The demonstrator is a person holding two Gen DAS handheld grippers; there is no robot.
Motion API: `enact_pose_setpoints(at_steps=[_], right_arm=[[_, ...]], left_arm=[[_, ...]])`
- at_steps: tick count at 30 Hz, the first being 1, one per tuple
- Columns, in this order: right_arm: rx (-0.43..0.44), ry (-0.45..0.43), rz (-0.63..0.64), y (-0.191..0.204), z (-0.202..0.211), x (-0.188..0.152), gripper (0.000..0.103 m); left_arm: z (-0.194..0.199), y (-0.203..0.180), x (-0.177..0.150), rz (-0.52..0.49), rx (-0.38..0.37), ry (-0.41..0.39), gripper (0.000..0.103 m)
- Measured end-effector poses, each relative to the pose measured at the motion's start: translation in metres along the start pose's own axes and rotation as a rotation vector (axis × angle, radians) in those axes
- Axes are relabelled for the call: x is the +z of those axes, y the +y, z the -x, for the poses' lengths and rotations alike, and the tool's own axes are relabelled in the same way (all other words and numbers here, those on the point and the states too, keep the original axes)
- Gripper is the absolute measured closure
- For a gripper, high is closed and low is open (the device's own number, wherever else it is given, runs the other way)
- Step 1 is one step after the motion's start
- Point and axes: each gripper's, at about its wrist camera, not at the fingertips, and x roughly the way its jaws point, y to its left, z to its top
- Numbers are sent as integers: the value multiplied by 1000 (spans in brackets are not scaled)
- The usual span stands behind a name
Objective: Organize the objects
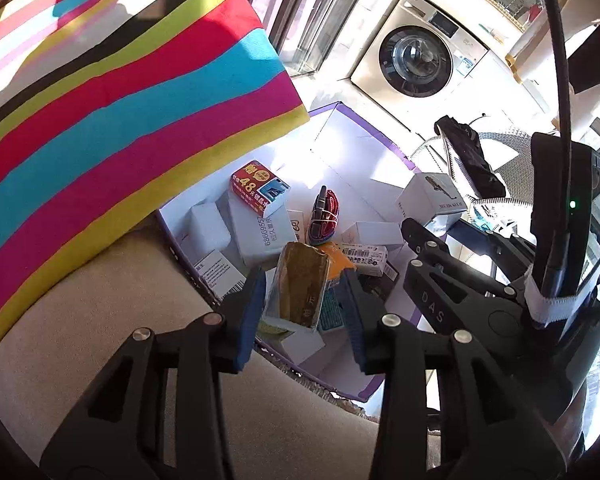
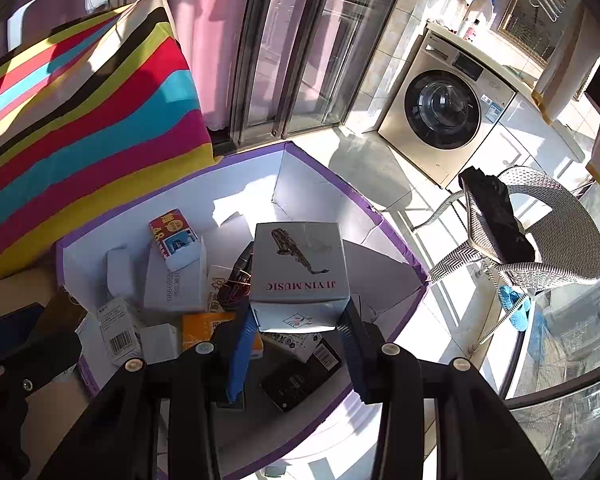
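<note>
A white storage box with purple rim [image 1: 384, 136] [image 2: 320, 168] holds several small cartons. My left gripper [image 1: 302, 304] is shut on a brown-gold carton [image 1: 300, 284] and holds it over the box's near side. My right gripper [image 2: 296, 328] is shut on a white "JI YIN MUSIC" carton with a saxophone picture [image 2: 300, 264] [image 1: 432, 196] and holds it above the box. Inside lie a red "48" carton [image 1: 256, 186] [image 2: 172, 236], a white carton with digits [image 1: 256, 232], a red-black bundle [image 1: 324, 216] and an orange carton [image 2: 204, 328].
A striped cushion [image 1: 112, 92] [image 2: 80, 112] rests on a beige sofa seat [image 1: 100, 340] left of the box. A washing machine [image 2: 444, 108] stands behind. A wicker chair [image 2: 540, 240] with a black item is at the right, by a glass railing.
</note>
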Motion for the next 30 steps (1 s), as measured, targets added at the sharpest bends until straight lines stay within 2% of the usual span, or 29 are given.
enact_pose_setpoints(at_steps=[1,3,6,8,12,16,30], right_arm=[[-8,2,-2,-1,0,0,61],[-22,10,-8,-2,0,1,57],[-55,15,-10,-5,1,-2,48],[-77,16,-18,-6,3,-4,33],[-92,31,-37,-7,9,-10,23],[-92,60,-41,-6,13,-16,22],[-108,57,-46,2,37,-19,22]], left_arm=[[0,0,0,3,13,1,33],[2,5,-1,24,-13,-2,22],[6,11,-4,49,-37,8,13],[9,13,-9,50,-58,21,12],[22,16,-19,50,-104,-9,1],[33,22,-27,69,-120,-38,1],[26,27,-25,52,-140,19,1]])
